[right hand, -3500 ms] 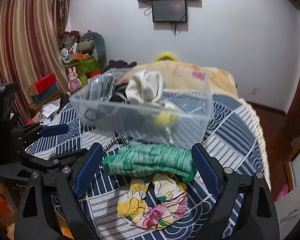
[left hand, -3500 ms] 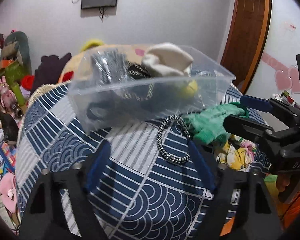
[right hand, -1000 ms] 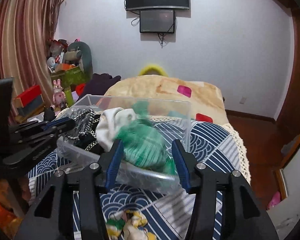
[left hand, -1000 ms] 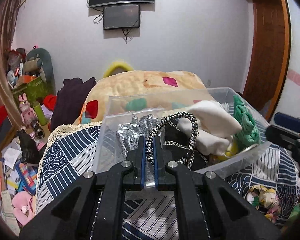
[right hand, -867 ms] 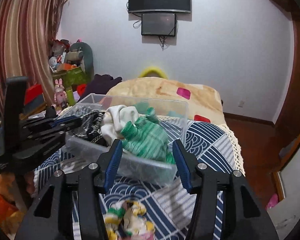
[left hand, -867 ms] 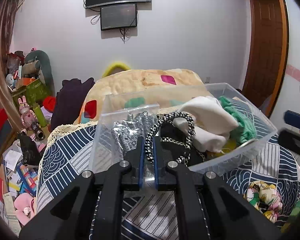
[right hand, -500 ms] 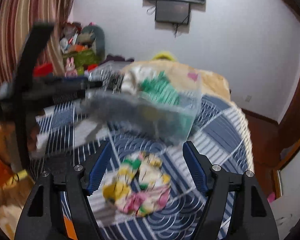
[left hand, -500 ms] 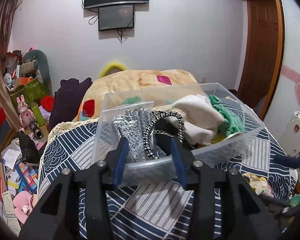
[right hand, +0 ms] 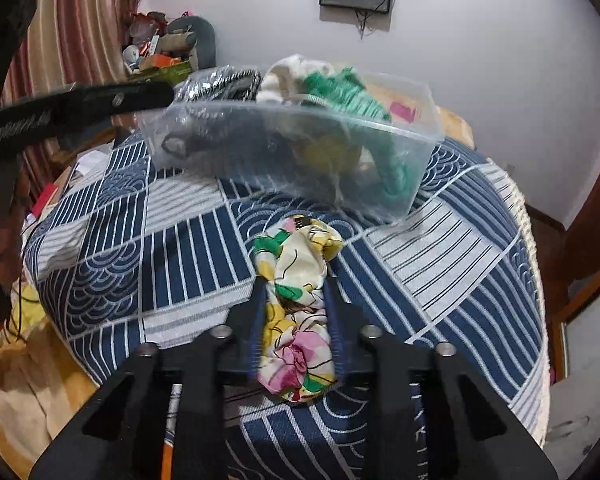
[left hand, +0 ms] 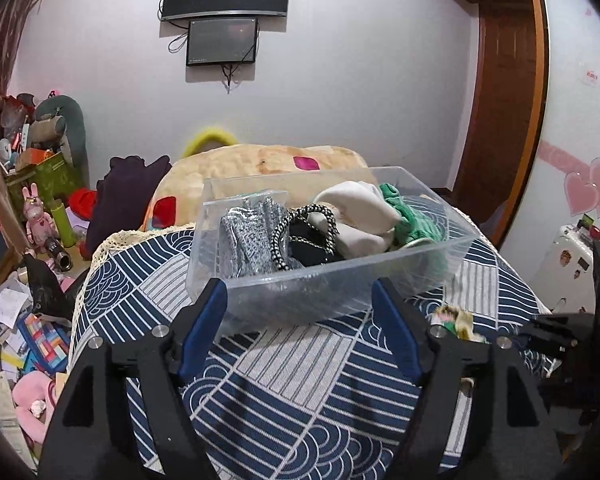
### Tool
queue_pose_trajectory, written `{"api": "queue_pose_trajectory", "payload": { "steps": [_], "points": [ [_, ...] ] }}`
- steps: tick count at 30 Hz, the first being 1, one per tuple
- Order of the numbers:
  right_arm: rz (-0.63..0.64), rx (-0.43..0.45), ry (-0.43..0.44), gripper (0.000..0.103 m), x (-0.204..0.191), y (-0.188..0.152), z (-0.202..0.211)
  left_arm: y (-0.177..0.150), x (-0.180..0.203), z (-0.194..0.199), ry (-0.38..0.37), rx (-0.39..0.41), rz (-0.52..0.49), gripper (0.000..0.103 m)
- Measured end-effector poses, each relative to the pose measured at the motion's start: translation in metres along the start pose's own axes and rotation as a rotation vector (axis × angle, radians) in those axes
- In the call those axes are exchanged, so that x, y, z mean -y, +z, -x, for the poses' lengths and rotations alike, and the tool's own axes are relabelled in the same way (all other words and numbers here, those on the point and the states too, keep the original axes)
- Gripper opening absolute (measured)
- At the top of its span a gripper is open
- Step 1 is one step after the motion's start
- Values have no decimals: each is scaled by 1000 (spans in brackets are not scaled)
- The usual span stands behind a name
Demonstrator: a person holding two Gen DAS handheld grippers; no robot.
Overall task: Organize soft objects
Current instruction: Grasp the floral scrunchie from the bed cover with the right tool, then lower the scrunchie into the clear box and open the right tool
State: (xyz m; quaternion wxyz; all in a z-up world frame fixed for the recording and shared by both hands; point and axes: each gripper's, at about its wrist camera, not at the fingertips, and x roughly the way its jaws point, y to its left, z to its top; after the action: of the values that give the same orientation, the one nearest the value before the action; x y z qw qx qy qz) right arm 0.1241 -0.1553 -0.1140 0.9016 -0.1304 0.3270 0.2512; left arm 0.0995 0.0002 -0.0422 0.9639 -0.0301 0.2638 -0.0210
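The right gripper (right hand: 296, 292) is squeezed onto the flowery cloth (right hand: 294, 308), low in the middle of the frame on the bed cover (right hand: 440, 280). The left gripper (left hand: 300, 316) is wide open, holding nothing, below the clear box (left hand: 332, 292). The floppy cloth could slip out or catch on the box edge.

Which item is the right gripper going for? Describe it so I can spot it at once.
Find the clear plastic box on the blue patterned bedspread. Just in front of it, outside the box, lies a crumpled floral cloth, pinched between the fingers of the right gripper. It is the only soft item not in the box, and the only yellow, pink and green flowered one.
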Motion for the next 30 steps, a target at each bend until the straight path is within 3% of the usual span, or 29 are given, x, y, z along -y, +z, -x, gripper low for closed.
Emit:
{"api": "queue_pose_trajectory", "payload": {
  "steps": [8, 16, 19, 25, 29, 30],
  "points": [
    [-23, 159, 19, 19, -2, 35, 32, -9, -4, 24, -3, 67, 26, 91],
    [-44, 280, 23, 19, -9, 96, 22, -13, -13, 37, 17, 110, 51, 96],
    [-70, 275, 22, 20, -8, 114, 5, -13, -16, 39, 23, 122, 64, 98],
    [-99, 205, 6, 25, -7, 112, -25, -14, -21, 45, 30, 150, 74, 99],
    [-104, 162, -2, 49, -8, 104, -33, -14, -23, 48, 31, 162, 75, 99],
    [-102, 161, 0, 50, -8, 103, -32, -13, -23, 49, 31, 163, 76, 99]
  ]
}}
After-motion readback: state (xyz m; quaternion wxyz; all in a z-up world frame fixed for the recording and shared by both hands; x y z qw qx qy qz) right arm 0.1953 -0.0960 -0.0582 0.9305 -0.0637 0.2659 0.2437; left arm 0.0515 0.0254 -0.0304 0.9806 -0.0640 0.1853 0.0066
